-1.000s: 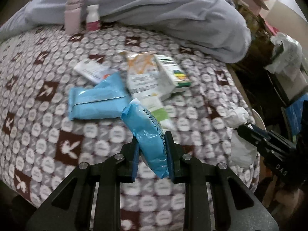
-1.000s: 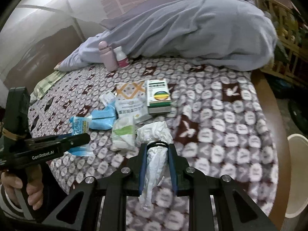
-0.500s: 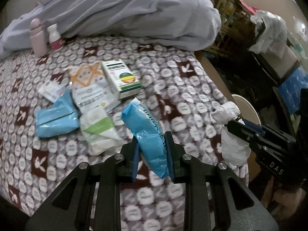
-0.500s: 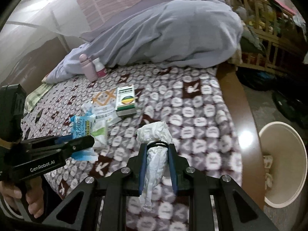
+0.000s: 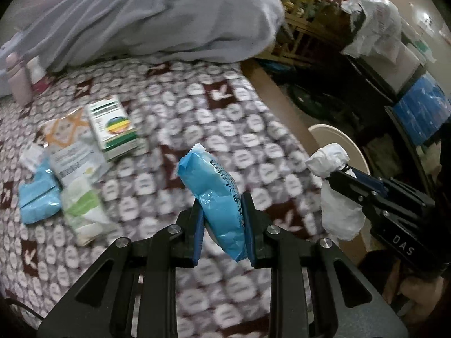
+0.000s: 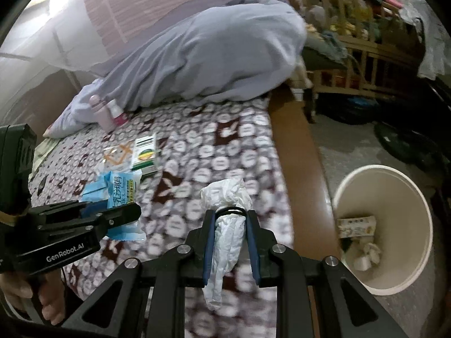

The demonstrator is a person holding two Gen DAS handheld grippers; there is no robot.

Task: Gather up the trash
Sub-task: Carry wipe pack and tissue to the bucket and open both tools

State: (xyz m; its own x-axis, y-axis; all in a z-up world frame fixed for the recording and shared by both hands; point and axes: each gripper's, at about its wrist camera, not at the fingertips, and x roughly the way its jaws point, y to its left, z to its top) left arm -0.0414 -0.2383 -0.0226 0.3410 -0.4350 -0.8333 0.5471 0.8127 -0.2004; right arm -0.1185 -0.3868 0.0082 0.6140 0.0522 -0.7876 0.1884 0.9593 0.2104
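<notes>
Now the left claw (image 5: 222,219) squeezes a blue packet (image 5: 214,188) and the right claw (image 6: 229,239) pinches a white tissue (image 6: 228,219) above the bed (image 6: 225,152), so next both must reach over the bin (image 6: 394,276) and let go.

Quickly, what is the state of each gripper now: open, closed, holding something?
Left gripper: closed on the blue packet.
Right gripper: closed on the crumpled white tissue.

You've got a blue wrapper (image 5: 218,194) upright and pinched, a crumpled white tissue (image 6: 228,225) dangling; the cream bin (image 6: 394,180) holds scraps, possibly tissues.
</notes>
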